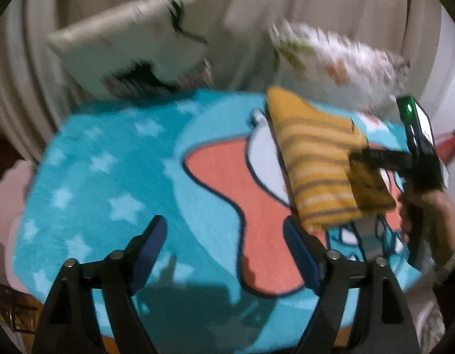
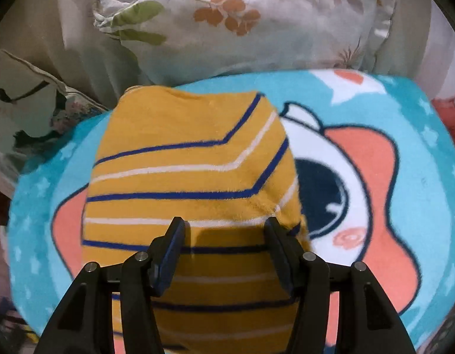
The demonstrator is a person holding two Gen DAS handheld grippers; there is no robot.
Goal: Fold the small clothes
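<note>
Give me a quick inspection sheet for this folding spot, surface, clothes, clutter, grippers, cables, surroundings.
Surface: turquoise cartoon blanket with stars.
Job's things: yellow striped garment, folded, lying on the blanket.
Clutter: nothing seen.
Grippers: left gripper open over bare blanket; right gripper open over the garment's near edge, not clamped.
Cables: nothing seen.
Surroundings: floral pillow and white cushion with black print behind; curtain at the back.

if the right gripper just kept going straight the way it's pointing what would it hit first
Most likely the folded yellow striped garment. The right gripper stands open directly over it, and the cloth fills the line ahead of the fingers. Beyond it lie the blue cartoon mat and the floral pillow. Depth is hard to judge.
</note>
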